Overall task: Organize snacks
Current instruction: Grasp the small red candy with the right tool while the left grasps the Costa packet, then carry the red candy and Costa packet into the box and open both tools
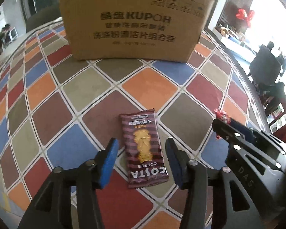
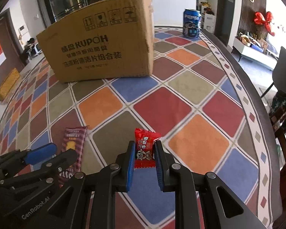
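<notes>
A maroon Costa Coffee snack packet (image 1: pixel 144 150) lies flat on the chequered tablecloth. My left gripper (image 1: pixel 142 148) is open, its blue pads on either side of the packet and apart from it. My right gripper (image 2: pixel 144 150) is shut on a small red wrapped candy (image 2: pixel 145 146), pads pressing both sides. In the left wrist view the right gripper (image 1: pixel 224 126) shows at the right with the candy (image 1: pixel 222 115) at its tip. In the right wrist view the left gripper (image 2: pixel 55 152) shows at lower left over the packet (image 2: pixel 72 143).
A tall cardboard box (image 1: pixel 135 22) stands at the back of the table, also in the right wrist view (image 2: pixel 99 51). A Pepsi can (image 2: pixel 191 23) stands at the far right behind it. The table edge (image 2: pixel 257 103) curves along the right, with a dark chair (image 2: pixel 284 70) beyond.
</notes>
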The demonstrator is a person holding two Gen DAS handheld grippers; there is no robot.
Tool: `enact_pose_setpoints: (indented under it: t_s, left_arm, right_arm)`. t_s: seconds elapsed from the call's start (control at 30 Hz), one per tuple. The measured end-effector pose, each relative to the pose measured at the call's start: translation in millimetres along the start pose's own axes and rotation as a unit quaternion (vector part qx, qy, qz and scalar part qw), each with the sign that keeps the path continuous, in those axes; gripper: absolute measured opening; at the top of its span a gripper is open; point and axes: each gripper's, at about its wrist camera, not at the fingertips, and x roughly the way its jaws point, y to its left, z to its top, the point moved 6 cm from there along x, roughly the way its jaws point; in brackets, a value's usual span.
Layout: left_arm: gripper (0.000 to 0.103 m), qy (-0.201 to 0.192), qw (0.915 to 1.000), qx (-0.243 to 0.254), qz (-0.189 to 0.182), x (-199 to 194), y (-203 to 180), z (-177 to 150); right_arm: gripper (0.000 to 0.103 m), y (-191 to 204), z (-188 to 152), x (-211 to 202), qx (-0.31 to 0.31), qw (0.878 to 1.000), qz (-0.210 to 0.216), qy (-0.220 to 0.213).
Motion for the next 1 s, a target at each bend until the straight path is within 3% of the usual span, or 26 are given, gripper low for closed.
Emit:
enact_pose_setpoints:
  t_s: [0.17,0.2,0.33,0.7,1.0]
  left_arm:
    - [0.049,0.011,0.9997,0.007,0.018,10,-3,-4]
    - [0.041,0.005,0.9997,0.011,0.022,9,-3,-3]
    - [0.036,0.003,1.0,0.005,0.008,8,0,-3]
    - [0.036,-0.028,0.9996,0.003,-0.01,-15,7,9]
    - [0.036,-0.082,0.9965,0.011,-0.011,-48,17,28]
  right_arm:
    - [0.021,-8,-3,-3,0.008,1.0,-0.001,0.0]
    - [0.021,-7,-4,-2,0.009,1.0,0.001,0.0]
    - [0.021,-4,-6,-2,0.006,1.0,0.006,0.002]
    - [0.021,8,-4,-10,-0.002,1.0,0.014,-0.003]
    - [0.021,18,10,-29,-0.004,0.999,0.028,-0.024]
